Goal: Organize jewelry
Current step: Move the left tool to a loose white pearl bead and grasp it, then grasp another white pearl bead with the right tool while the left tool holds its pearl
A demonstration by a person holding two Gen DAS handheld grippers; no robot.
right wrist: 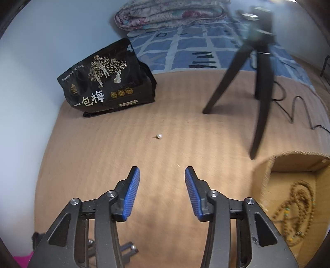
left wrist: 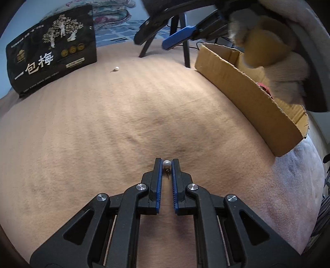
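My left gripper [left wrist: 166, 162] is shut on a pearl earring [left wrist: 166, 164], its pearl pinched between the blue pads just above the tan blanket. A second pearl earring [left wrist: 116, 68] lies loose on the blanket far ahead; it also shows in the right wrist view [right wrist: 159, 136], well ahead of my right gripper [right wrist: 162, 175]. The right gripper is open and empty above the blanket; it shows in the left wrist view [left wrist: 156, 41] at the top. A cardboard box [left wrist: 243, 90] stands at the right; in the right wrist view the box [right wrist: 264, 175] holds a brown bead necklace [right wrist: 297, 208].
A black snack bag [left wrist: 51, 57] stands at the back left, also in the right wrist view [right wrist: 107, 82]. A black tripod [right wrist: 257, 78] with a cable stands at the back right. A folded quilt [right wrist: 169, 14] lies on a blue checked sheet behind.
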